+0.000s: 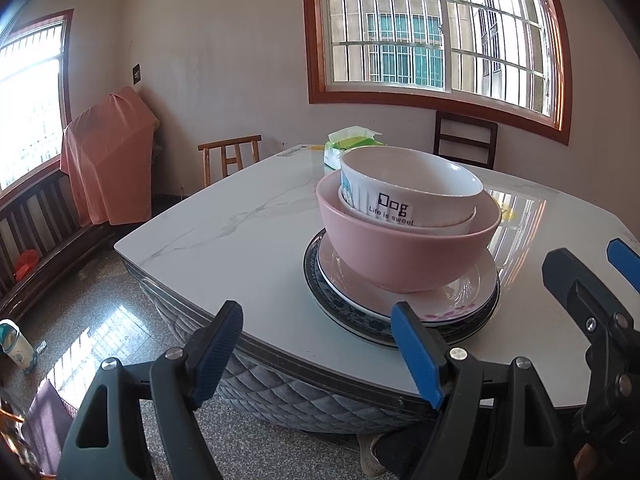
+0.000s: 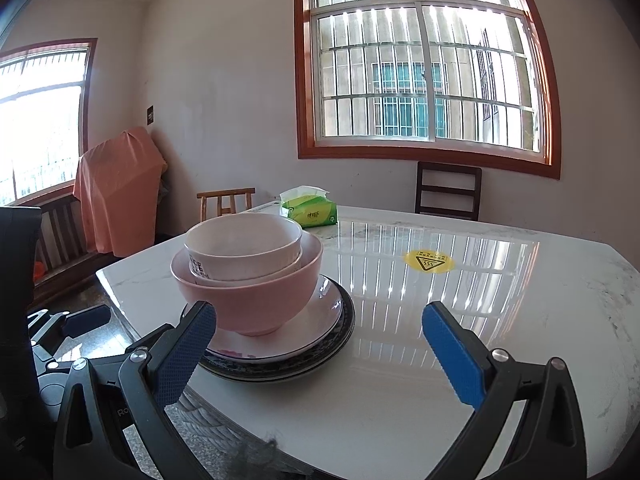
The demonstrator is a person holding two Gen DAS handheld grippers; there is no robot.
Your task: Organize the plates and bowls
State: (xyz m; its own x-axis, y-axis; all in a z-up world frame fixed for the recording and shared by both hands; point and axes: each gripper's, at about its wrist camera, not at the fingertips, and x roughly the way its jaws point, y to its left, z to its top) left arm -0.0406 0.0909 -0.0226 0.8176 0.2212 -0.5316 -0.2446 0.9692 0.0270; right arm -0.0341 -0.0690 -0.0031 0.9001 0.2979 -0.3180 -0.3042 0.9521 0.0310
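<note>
While the left gripper (image 1: 316, 354) stands wide and empty at the bottom of the left wrist view, the white bowl (image 1: 408, 188) sits nested in the pink bowl (image 1: 408, 244) on stacked plates (image 1: 460, 300) at frame centre, near the table (image 1: 224, 232) edge, so the stacking looks done. Seen from the right wrist, the right gripper (image 2: 320, 354) is likewise wide and empty, with the stack at centre left and bare tabletop to the right; any next move probably means backing off without clipping the plate rim.

White walls, two barred windows (image 2: 424, 76), wooden chairs (image 2: 448, 191), speckled floor (image 1: 100, 312), marble table (image 2: 500, 320).
</note>
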